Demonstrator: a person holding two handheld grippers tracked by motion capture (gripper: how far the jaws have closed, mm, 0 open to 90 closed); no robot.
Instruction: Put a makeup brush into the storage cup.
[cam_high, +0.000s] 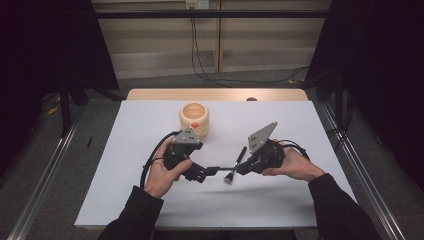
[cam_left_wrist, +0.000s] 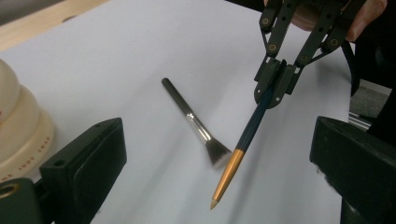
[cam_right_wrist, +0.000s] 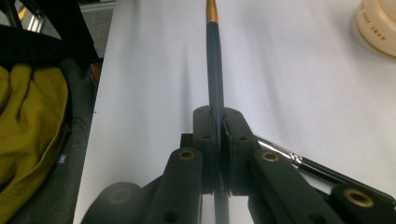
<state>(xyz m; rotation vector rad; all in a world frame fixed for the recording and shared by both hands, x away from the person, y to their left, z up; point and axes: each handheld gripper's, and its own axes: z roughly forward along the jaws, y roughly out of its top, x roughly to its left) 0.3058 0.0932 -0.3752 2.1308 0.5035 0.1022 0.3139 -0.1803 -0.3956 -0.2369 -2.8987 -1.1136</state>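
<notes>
The dark-blue pencil with the gold end (cam_left_wrist: 250, 128) is pinched between my right gripper's (cam_left_wrist: 270, 91) jaws, which are closed tight on its blue shaft; in the right gripper view the shaft (cam_right_wrist: 215, 60) runs straight up the middle of the frame away from the jaws, gold section at the top edge. In the left gripper view it slants from the upper right down to the lower centre, the gold tip lowest and hanging in the open gap between my left gripper's (cam_left_wrist: 210, 186) two black fingers (cam_left_wrist: 88, 163), which stand wide apart at the bottom corners with nothing between them yet. So the pencil's long axis points from the right gripper toward the left one, tip first, and the left is the nearer free hand to take it. In the high view the two grippers meet at centre frame, left (cam_high: 202, 172) and right (cam_high: 242, 169), almost nose to nose above the white table (cam_high: 280, 200).

Just beside the pencil, a flat makeup brush (cam_left_wrist: 194, 121) lies on the table, handle toward the upper left, bristles close to the gold section; I judge it the one thing that could get nudged if I drop too low. The cream ring-stack holder (cam_high: 194, 119) stands well apart, above the left gripper in the high view.
</notes>
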